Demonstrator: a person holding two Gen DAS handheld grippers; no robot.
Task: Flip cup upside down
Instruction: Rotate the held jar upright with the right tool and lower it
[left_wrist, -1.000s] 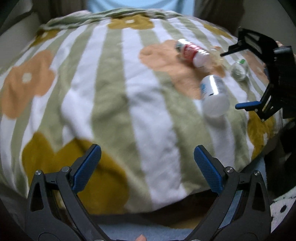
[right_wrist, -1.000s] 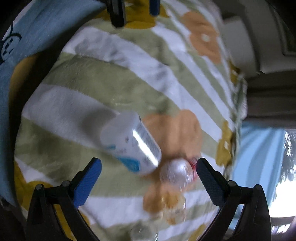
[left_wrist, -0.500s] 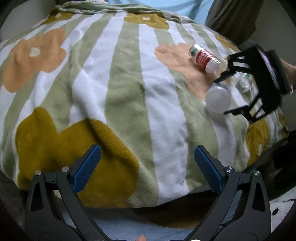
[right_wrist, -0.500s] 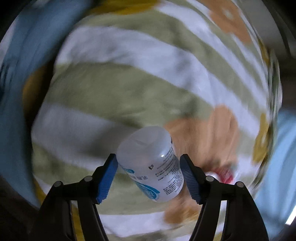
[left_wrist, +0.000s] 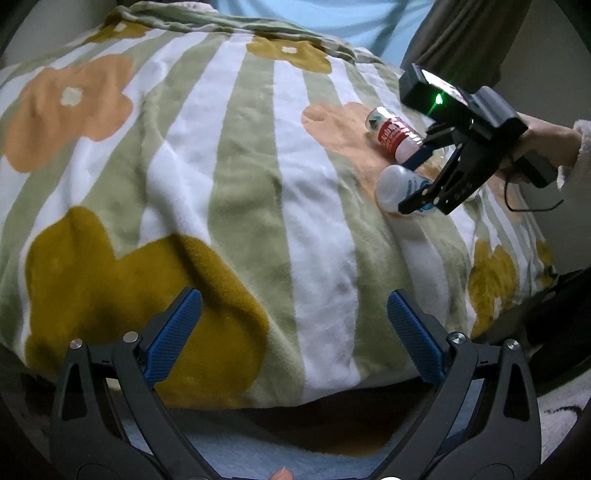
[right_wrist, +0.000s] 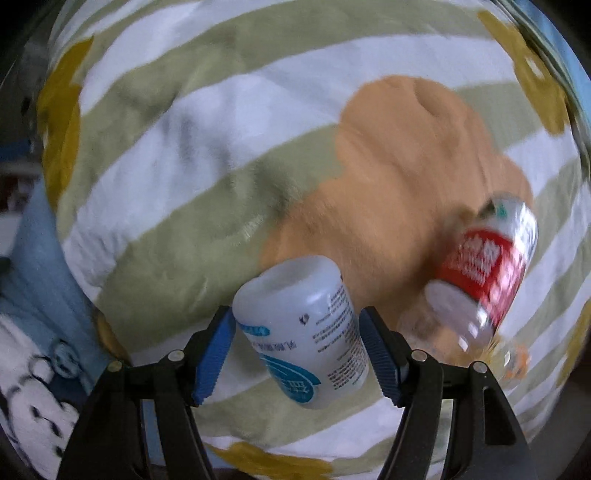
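The plush blanket with green and white stripes and orange flowers (left_wrist: 236, 192) covers the surface. The left gripper (left_wrist: 293, 334) hangs over its near edge, jaws wide and empty. The right gripper (right_wrist: 297, 354) clamps the translucent white plastic cup with blue print (right_wrist: 303, 328), tilted above the blanket. A red-labelled clear plastic bottle (right_wrist: 487, 269) lies just beside it.

Fluffy fleece blanket (right_wrist: 207, 155), smooth translucent plastic cup (right_wrist: 306, 332), glossy clear plastic bottle (right_wrist: 487, 273)

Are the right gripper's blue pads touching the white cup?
Touching. The right wrist view shows both pads pressed against the sides of the white cup.
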